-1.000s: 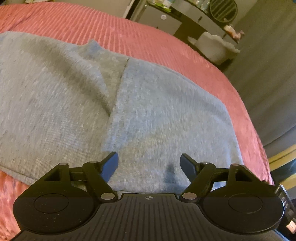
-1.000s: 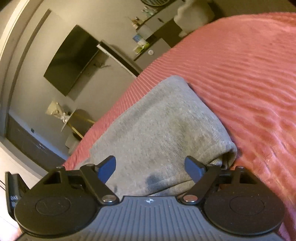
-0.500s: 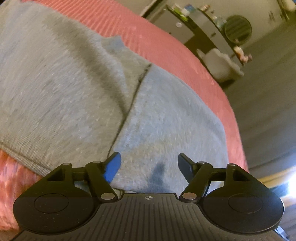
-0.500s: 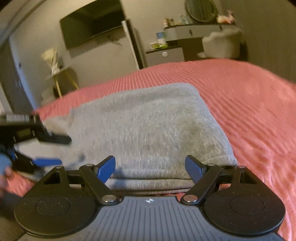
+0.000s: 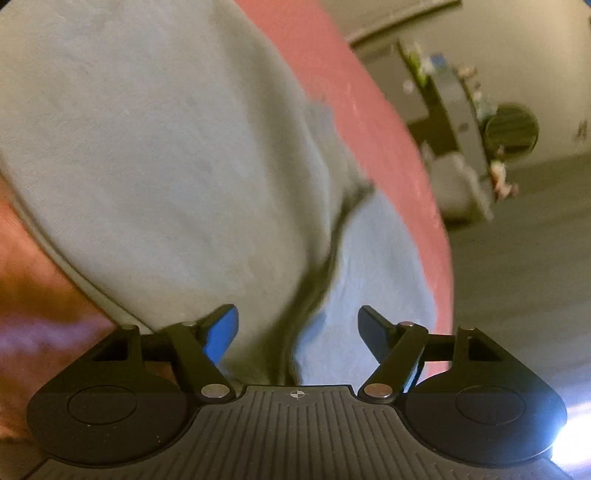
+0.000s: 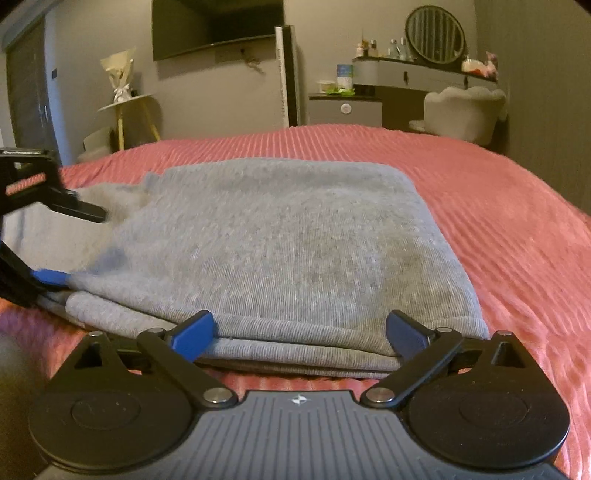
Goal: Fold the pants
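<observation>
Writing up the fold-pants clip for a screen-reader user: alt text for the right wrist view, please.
Folded grey pants lie on a pink ribbed bedspread, with the open right gripper, whose jaws have just been opening, at their near edge, gripping nothing. The left gripper reaches in at the pants' left end; a bedroom with a wall TV and dressing table lies behind.

Pink ribbed bedspread [image 6: 480,192]; wall TV [image 6: 218,26]; round mirror [image 6: 436,35] on vanity [image 6: 417,72]; pale chair [image 6: 465,110].
</observation>
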Demonstrator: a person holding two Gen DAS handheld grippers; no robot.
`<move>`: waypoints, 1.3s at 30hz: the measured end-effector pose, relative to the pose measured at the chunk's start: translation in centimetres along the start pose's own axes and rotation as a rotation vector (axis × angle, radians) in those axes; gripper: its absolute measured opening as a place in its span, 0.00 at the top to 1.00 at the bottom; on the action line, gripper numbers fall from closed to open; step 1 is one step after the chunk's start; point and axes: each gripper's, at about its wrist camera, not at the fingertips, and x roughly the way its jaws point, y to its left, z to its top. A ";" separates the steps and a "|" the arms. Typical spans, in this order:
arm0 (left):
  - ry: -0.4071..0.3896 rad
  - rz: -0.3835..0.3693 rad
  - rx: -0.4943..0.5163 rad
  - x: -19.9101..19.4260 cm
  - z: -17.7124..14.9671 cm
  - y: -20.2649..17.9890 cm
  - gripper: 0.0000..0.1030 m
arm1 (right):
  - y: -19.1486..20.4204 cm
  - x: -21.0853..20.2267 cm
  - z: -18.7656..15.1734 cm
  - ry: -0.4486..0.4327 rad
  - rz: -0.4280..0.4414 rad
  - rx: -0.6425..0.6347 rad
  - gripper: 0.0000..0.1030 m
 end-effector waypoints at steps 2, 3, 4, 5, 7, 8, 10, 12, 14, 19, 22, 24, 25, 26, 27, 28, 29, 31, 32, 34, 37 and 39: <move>-0.080 -0.023 0.010 -3.1 1.7 1.4 0.19 | 0.0 0.0 -0.3 -0.016 -0.001 0.005 0.03; -0.128 -0.026 0.025 -4.7 2.5 2.1 0.14 | 0.1 0.0 -0.4 -0.021 -0.004 0.005 0.03; -0.177 -0.025 0.037 -6.4 3.4 2.7 0.12 | 0.2 0.0 -0.5 -0.025 -0.008 0.005 0.03; -0.236 -0.021 0.034 -8.3 4.3 3.6 0.08 | 0.3 0.1 -0.5 -0.029 -0.013 0.004 0.03; -0.329 -0.038 -0.015 -11.1 5.8 5.8 0.06 | 0.4 0.2 -0.6 -0.039 -0.020 0.004 0.03; -0.364 -0.058 -0.065 -12.1 6.6 7.4 0.06 | 0.4 0.3 -0.5 -0.042 -0.021 0.003 0.03; -0.380 -0.083 -0.157 -13.1 7.8 10.2 0.06 | 0.3 0.4 -0.5 -0.047 -0.020 0.008 0.03; -0.364 -0.080 -0.230 -13.0 8.6 12.4 0.06 | 0.3 0.5 -0.4 -0.051 -0.016 0.016 0.03; -0.335 -0.103 -0.239 -12.3 9.3 14.1 0.06 | 0.3 0.6 -0.5 -0.055 -0.015 0.017 0.03; -0.322 -0.181 -0.328 -11.9 10.2 16.7 0.07 | 0.2 0.7 -0.5 -0.059 -0.018 0.012 0.03; -0.338 -0.114 -0.280 -12.3 11.0 16.2 0.07 | 0.1 0.7 -0.6 -0.061 -0.020 0.010 0.03; -0.337 -0.111 -0.285 -12.3 11.1 16.4 0.08 | 0.2 0.7 -0.6 -0.062 -0.021 0.009 0.03; -0.342 -0.103 -0.294 -12.4 11.0 16.7 0.08 | 0.2 0.7 -0.6 -0.062 -0.021 0.009 0.03; -0.345 -0.090 -0.293 -12.8 10.7 17.2 0.09 | 0.2 0.7 -0.6 -0.063 -0.021 0.010 0.03; -0.341 -0.083 -0.289 -12.7 10.7 17.3 0.10 | 0.1 0.7 -0.6 -0.064 -0.020 0.009 0.03; -0.339 -0.082 -0.287 -13.0 10.3 17.9 0.11 | 0.1 0.7 -0.6 -0.065 -0.021 0.008 0.03; -0.342 -0.086 -0.285 -13.0 10.2 17.9 0.11 | 0.1 0.7 -0.6 -0.066 -0.020 0.009 0.03; -0.341 -0.082 -0.289 -12.9 10.4 18.0 0.11 | 0.1 0.7 -0.6 -0.068 -0.020 0.008 0.03; -0.349 -0.083 -0.286 -12.7 10.4 18.0 0.10 | 0.1 0.7 -0.6 -0.068 -0.020 0.008 0.03; -0.366 -0.087 -0.268 -12.7 10.6 18.0 0.10 | 0.1 0.8 -0.6 -0.069 -0.019 0.009 0.03; -0.387 -0.095 -0.229 -12.4 10.8 17.4 0.10 | 0.1 0.8 -0.7 -0.074 -0.017 0.009 0.03; -0.396 -0.095 -0.196 -12.1 10.8 17.0 0.10 | 0.1 0.9 -0.7 -0.076 -0.018 0.009 0.03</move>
